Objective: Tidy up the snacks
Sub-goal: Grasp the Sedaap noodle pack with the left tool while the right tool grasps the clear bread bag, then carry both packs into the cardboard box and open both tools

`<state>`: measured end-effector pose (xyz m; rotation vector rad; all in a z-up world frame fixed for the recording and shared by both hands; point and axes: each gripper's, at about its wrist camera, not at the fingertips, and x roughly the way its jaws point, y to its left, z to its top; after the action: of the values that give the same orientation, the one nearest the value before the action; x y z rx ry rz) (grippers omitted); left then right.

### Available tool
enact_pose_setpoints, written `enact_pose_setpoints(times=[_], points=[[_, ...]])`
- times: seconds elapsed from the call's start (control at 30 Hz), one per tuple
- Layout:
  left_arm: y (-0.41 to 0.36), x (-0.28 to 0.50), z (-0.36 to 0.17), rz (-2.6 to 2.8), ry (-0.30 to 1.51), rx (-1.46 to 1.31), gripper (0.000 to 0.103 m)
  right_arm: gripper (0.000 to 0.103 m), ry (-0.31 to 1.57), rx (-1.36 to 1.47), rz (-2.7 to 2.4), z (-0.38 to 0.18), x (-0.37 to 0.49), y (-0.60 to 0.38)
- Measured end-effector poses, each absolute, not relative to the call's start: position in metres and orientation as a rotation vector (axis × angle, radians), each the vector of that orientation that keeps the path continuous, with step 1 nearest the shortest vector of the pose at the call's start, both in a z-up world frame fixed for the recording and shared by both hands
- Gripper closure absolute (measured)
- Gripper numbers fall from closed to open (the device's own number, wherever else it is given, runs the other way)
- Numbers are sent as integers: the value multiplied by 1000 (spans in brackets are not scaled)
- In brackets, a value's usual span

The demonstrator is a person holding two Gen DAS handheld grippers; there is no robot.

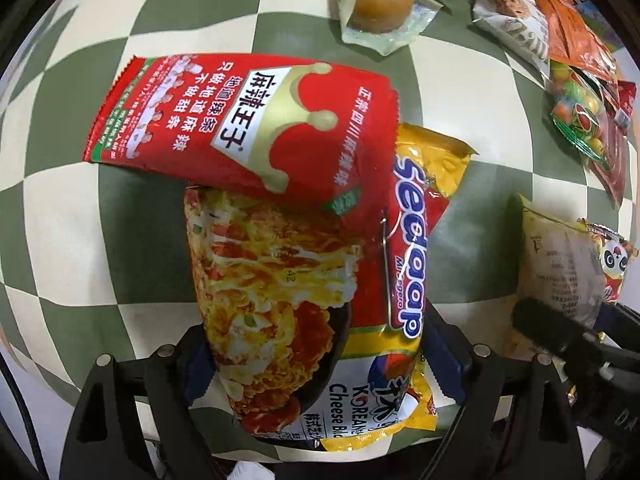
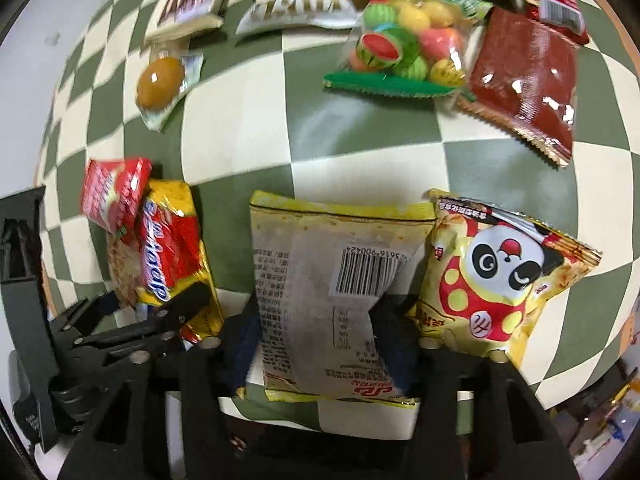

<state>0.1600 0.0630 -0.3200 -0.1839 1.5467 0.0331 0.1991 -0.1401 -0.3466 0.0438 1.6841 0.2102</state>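
Observation:
My left gripper point(image 1: 320, 364) is shut on the Sedaap noodle packet point(image 1: 304, 304), which lies lengthwise between its fingers. A red spicy-strip pouch point(image 1: 248, 124) rests on the packet's far end. My right gripper point(image 2: 316, 332) is shut on a pale yellow snack bag point(image 2: 324, 288), barcode side up. A yellow panda snack bag point(image 2: 496, 276) lies just right of it. The right wrist view shows the left gripper point(image 2: 160, 312) with the noodle packet point(image 2: 168, 256) at the left. The left wrist view shows the pale yellow bag point(image 1: 560, 264) and the right gripper's finger point(image 1: 548, 328) at the right.
The green and cream checkered cloth point(image 2: 360, 140) covers the table. A wrapped brown egg point(image 2: 160, 80) lies at the far left. A fruit-candy bag point(image 2: 408, 48), a dark red pouch point(image 2: 528, 88), white bags point(image 2: 296, 0) and an orange bag lie along the far side.

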Motion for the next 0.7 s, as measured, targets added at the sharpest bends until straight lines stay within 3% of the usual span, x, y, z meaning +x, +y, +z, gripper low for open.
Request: enact_pose_setpoints(times=[0.1,0.2,0.27,0.53,0.7], points=[[65,153,-316,52,1517,-183,16,39,1685,11,212,-356,195,-124],[67,145,-313,77,1514,-206,17,58,1647,0,211,-359,183,-111],[69,143,-319,90,1508,-224,17,60,1633,17,221,-347,182,-113],[69,146,-295,117,1408,-257,17,62,1537,139,374,-275,203,-124],[67,184,-231,52,1299,-268,17,62,1445,216,436,-213,236,-156]])
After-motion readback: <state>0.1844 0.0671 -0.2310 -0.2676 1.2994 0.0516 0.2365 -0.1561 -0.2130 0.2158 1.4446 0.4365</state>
